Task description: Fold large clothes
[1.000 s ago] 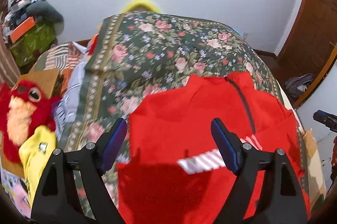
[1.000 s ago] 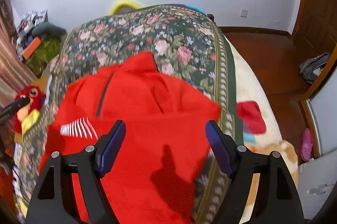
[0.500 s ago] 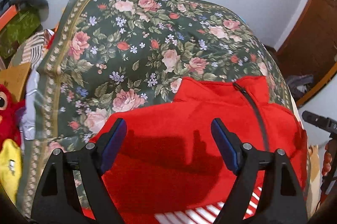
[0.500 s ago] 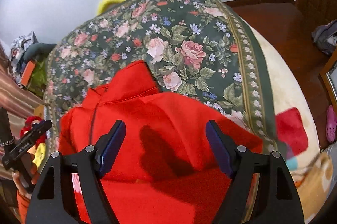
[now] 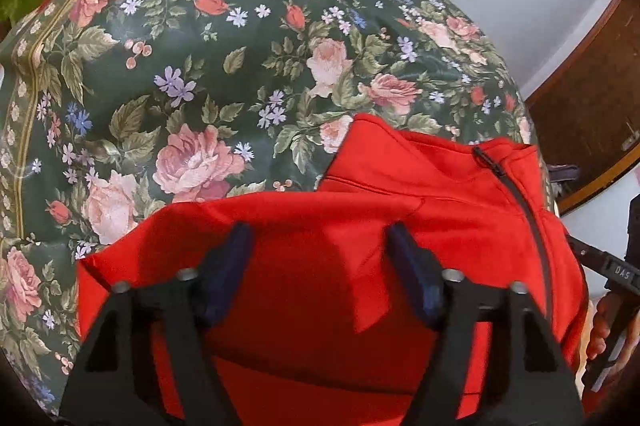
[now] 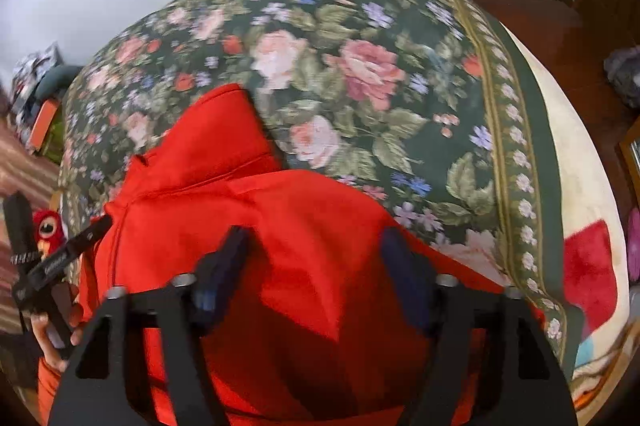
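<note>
A red zip-neck jacket [image 5: 400, 201] lies on a dark green floral bedspread [image 5: 192, 65], collar toward the far side, dark zipper [image 5: 520, 193] running down its front. My left gripper [image 5: 320, 250] is open, its blue-padded fingers spread just above the jacket's left shoulder area. The jacket also shows in the right wrist view [image 6: 248, 209] on the bedspread [image 6: 360, 73]. My right gripper [image 6: 312, 254] is open just above the jacket's right side. Neither holds cloth. The jacket's lower part is hidden behind the grippers.
A cream blanket with a red patch [image 6: 588, 266] lies past the bedspread's right border. A red plush toy [image 6: 48, 226] sits at the left. The wooden floor [image 6: 560, 25] and a brown door [image 5: 592, 85] are to the right. White wall behind the bed.
Both grippers have moved forward and down toward the jacket's collar end. The white striped logo has dropped out of view. Both stay open.
</note>
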A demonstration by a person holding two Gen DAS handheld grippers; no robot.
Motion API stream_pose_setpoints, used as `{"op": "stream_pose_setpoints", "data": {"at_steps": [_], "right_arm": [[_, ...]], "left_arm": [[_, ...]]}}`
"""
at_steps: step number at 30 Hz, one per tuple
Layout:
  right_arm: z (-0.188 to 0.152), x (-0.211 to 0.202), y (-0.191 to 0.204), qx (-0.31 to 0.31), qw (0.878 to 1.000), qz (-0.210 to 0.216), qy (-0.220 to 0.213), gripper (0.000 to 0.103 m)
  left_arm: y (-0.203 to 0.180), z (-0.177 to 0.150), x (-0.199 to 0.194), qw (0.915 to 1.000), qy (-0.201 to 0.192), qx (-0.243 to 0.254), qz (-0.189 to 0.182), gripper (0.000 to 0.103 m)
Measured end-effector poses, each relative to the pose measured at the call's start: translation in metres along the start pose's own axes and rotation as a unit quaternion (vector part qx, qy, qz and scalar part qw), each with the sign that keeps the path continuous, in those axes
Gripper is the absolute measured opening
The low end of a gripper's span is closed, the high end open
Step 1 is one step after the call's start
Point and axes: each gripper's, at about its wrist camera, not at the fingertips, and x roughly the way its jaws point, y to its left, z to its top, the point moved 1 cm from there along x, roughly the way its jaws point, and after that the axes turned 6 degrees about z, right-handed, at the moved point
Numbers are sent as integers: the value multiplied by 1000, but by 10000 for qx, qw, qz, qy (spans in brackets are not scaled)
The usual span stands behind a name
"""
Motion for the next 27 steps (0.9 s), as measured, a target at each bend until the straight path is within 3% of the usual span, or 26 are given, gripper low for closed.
{"op": "stream_pose_setpoints", "data": {"at_steps": [1,3,4,6,11,16,22,27], "right_arm": [[-1,-1,4,-64,10000,-9,8,28],[-2,-2,11,-158,9998,-100,28,14],[-3,-3,15,-177,9998,-96,43,9],[-6,-10,21,-207,9997,-126,3,7],[-15,-35,40,-389,9990,-34,-222,6],[-30,-80,67,-721,9957,4,-584,6],[-72,-123,91,-1107,9909,71,-762,6],[-120,-135,94,-1255,9906,83,-547,6]], "left_arm": [[-3,-1,-4,10000,-22,67,-8,45],[-9,-2,-10,9998,-66,172,11,28],[-11,-2,-13,9997,-78,215,40,18],[-15,-4,-21,9995,-92,281,88,11],[-17,-8,-62,9990,-258,344,108,7],[-26,-21,-123,9956,-573,725,153,7],[-31,-67,-188,9900,-797,1156,112,7],[-29,-116,-209,9869,-708,1432,242,7]]}}
